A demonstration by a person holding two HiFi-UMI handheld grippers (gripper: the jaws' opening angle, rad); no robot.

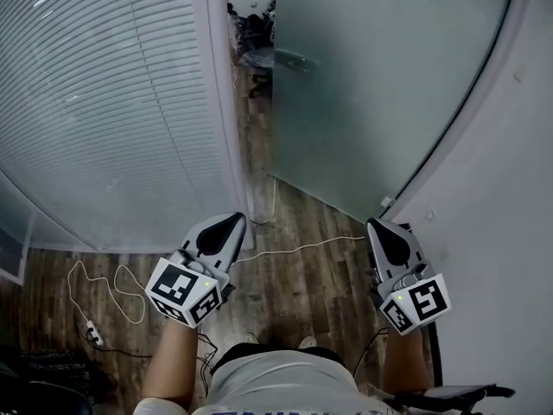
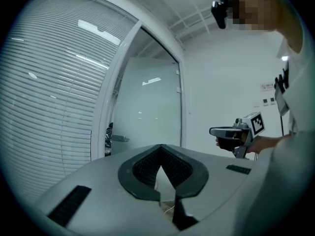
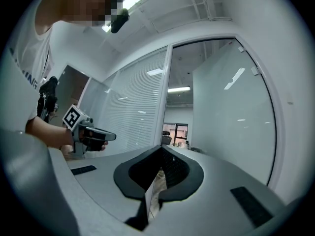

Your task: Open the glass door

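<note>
Gripping nothing: left hand-held gripper (image 1: 235, 220), right hand-held gripper (image 1: 372, 224), both closed.

The left forearm (image 1: 173, 357) and right forearm (image 1: 415, 357) reach forward from the body, side by side and well apart. The left tool (image 1: 234, 221) and right tool (image 1: 373, 226) both point level and ahead (marker cubes sit at the near end, toward the body). Each tool's jaws are pressed together, with nothing between them.

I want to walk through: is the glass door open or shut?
Open. A gap stands between the glass door and the frame, and the room beyond shows through it.
</note>
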